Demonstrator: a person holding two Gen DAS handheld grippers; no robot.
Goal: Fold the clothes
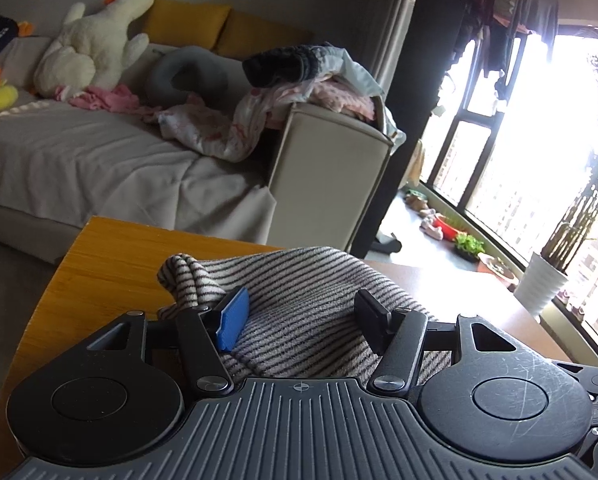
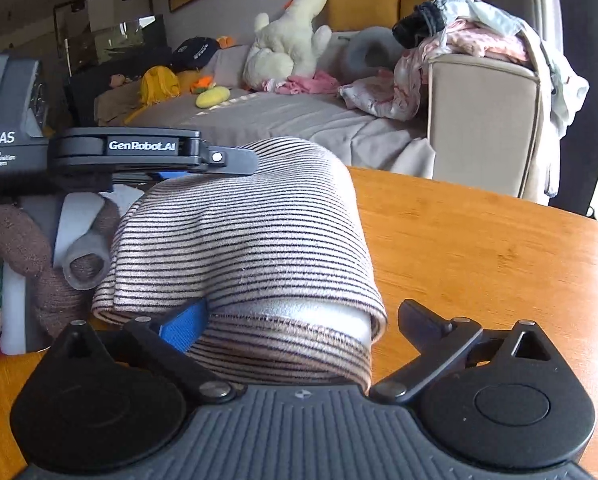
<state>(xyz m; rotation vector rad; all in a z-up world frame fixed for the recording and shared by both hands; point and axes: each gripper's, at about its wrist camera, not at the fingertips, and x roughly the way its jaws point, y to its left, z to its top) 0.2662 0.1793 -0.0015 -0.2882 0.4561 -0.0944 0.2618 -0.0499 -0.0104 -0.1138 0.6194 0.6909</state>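
A striped grey-and-black garment [image 1: 299,280] lies folded on the wooden table [image 1: 111,264]. My left gripper [image 1: 303,316] hovers over it, the blue pad [image 1: 233,318] and the black pad [image 1: 373,320] standing apart with cloth lying loose between them; a bunched corner sits just left of the blue pad. In the right wrist view the garment [image 2: 251,220] is a thick folded bundle. My right gripper [image 2: 299,324] stands wide open around its near end, the black finger [image 2: 423,324] clear of the fold. The left gripper [image 2: 239,162] reaches over the bundle's far left side, held by a hand in a brown knitted sleeve [image 2: 23,240].
A grey sofa [image 2: 299,120] stands behind the table with a white plush toy [image 2: 287,44] and a heap of clothes [image 2: 479,36] on its armrest. Bare table top [image 2: 479,248] stretches to the right. A bright window [image 1: 539,120] and a white plant pot [image 1: 539,284] are at the right.
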